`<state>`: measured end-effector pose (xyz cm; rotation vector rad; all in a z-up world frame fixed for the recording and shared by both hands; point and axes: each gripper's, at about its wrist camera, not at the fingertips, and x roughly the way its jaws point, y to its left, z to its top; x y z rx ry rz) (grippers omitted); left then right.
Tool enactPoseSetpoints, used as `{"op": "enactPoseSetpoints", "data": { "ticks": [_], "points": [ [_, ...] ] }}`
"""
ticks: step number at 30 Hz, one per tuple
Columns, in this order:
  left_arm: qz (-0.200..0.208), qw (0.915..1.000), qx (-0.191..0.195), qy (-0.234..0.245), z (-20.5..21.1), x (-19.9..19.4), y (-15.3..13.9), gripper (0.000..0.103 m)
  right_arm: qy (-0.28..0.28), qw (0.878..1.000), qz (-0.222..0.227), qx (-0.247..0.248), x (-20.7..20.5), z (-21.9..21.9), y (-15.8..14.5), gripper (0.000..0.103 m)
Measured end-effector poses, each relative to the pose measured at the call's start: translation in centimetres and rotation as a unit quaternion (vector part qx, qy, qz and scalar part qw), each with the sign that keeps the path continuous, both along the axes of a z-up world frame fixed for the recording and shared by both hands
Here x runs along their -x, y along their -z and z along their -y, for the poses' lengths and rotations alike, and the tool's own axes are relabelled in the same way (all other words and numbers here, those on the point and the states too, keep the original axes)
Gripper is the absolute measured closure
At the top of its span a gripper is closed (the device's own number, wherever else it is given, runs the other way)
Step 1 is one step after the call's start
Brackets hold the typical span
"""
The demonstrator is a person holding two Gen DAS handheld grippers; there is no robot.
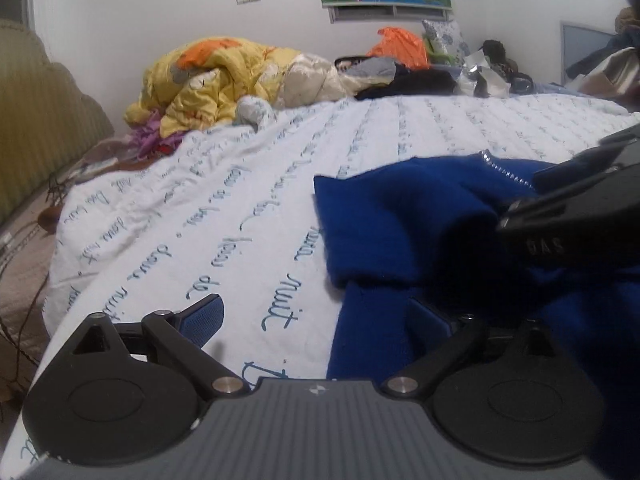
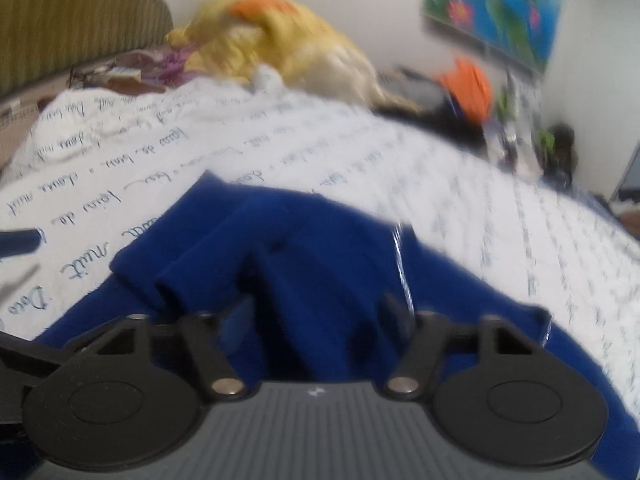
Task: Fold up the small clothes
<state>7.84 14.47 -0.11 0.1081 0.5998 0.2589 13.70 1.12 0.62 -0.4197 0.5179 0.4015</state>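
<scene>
In the left wrist view the left gripper (image 1: 316,320) stands wide open over the blue garment (image 1: 400,216) at lower right on the white sheet (image 1: 224,184), and in the blurred right wrist view the right gripper (image 2: 316,312) is also wide, with the blue garment (image 2: 320,248) bunched between its fingers at the lower centre.
</scene>
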Motion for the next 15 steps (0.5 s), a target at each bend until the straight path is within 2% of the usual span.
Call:
{"op": "enactPoseSetpoints", "data": {
  "ticks": [3,4,7,9,13,15],
  "points": [
    [-0.002,0.9999,0.010,-0.002,-0.4,0.1,0.1,0.004,0.015,0.999,-0.009,-0.027,-0.6,0.6,0.0,0.090],
    [-0.003,0.9999,0.014,-0.002,-0.6,0.0,0.1,0.004,0.023,0.998,-0.014,-0.049,-0.7,1.5,-0.3,0.093],
    [-0.007,0.9995,0.030,-0.005,-1.0,0.0,0.2,0.002,0.058,0.990,-0.016,-0.124,-0.6,5.0,-1.3,0.095],
    [-0.009,0.9991,0.040,-0.008,-1.3,0.0,0.2,0.001,0.087,0.981,-0.016,-0.175,-0.2,8.0,-2.0,0.096],
    [-0.011,0.9986,0.050,-0.013,-1.6,-0.1,0.2,0.000,0.150,0.951,-0.015,-0.270,0.3,14.7,-2.8,0.096],
    [-0.011,0.9987,0.049,-0.013,-1.6,-0.1,0.2,0.000,0.179,0.937,-0.010,-0.301,0.7,17.6,-2.9,0.096]
  ]
}}
